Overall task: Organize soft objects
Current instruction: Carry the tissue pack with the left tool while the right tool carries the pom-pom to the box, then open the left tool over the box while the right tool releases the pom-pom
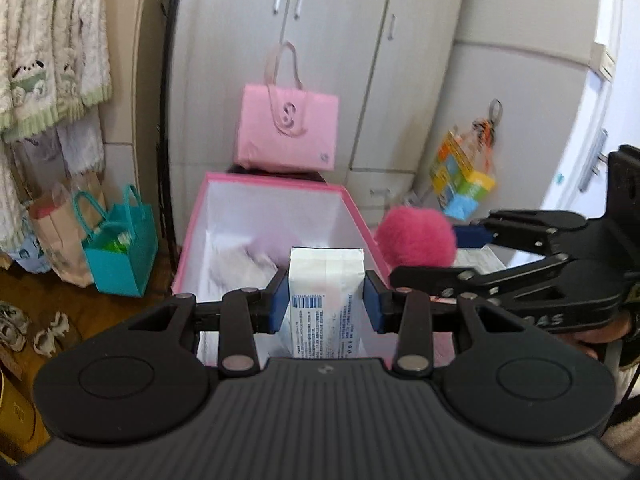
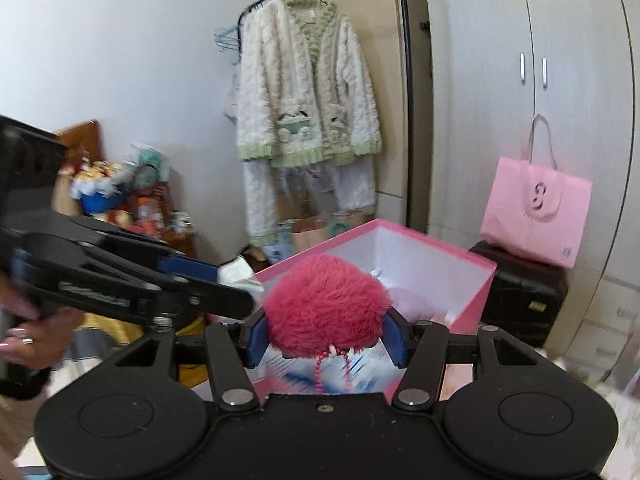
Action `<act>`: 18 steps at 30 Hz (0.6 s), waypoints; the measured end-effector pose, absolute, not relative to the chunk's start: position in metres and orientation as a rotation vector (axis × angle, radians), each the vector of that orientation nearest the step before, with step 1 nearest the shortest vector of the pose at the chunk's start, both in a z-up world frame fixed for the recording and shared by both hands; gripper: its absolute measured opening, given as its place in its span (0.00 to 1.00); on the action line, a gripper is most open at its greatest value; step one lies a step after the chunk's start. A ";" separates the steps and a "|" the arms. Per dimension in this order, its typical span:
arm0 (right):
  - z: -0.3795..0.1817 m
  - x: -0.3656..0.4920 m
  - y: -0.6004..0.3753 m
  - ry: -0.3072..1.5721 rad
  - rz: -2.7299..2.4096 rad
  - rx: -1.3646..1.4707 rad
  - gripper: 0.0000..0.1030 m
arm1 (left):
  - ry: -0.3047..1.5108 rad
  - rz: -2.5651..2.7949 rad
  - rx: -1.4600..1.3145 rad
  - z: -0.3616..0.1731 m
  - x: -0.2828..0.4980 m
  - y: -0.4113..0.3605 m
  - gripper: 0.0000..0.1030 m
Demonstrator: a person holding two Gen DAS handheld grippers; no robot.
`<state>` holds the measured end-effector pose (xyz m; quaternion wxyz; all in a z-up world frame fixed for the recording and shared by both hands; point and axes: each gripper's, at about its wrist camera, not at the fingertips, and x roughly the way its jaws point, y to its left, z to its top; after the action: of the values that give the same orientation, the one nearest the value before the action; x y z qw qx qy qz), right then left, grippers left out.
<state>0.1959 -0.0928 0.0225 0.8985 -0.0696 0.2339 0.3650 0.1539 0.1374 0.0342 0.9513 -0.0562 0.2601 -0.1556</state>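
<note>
Nearest in the left wrist view, the left tongs are clenched on a white tissue pack; its blue pads press both narrow sides, and the pack stands upright between them with its printed label facing the camera. The opening is narrow, no wider than the pack. In the right wrist view, the right tongs grip a pink pompom about midway open, the blue pads sunk into the fluff on either side. A string of pink beads hangs from the pompom's underside.

Both loads hang above the near end of a pink box with a white lining. The box is open, and pale, blurred soft things lie inside; what they are cannot be told. In the left view the pompom sits just right of the box's right wall, carried by the right tongs reaching in from the right. In the right view the left tongs reach in from the left with the white pack at their tip, beside the box's near left corner, and a hand holds their grip.

Beyond the box a pink bag stands on a black case against the white wardrobe. To the left, a teal bag sits on the floor, and a fleecy white jacket hangs on a rail.
</note>
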 end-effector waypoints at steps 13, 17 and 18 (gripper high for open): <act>-0.019 0.290 -0.078 0.684 0.808 -0.073 0.60 | 0.574 -0.200 -0.020 -0.005 0.239 0.137 0.37; -0.032 0.300 -0.054 0.723 0.843 -0.182 0.60 | 0.598 -0.150 0.016 -0.014 0.253 0.136 0.37; -0.034 0.301 -0.049 0.725 0.847 -0.210 0.60 | 0.605 -0.153 0.021 -0.014 0.256 0.136 0.37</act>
<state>0.3014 -0.0492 -0.0343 0.8433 -0.0995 0.3435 0.4011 0.2561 0.1364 -0.0145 0.9516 0.0102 0.2978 -0.0751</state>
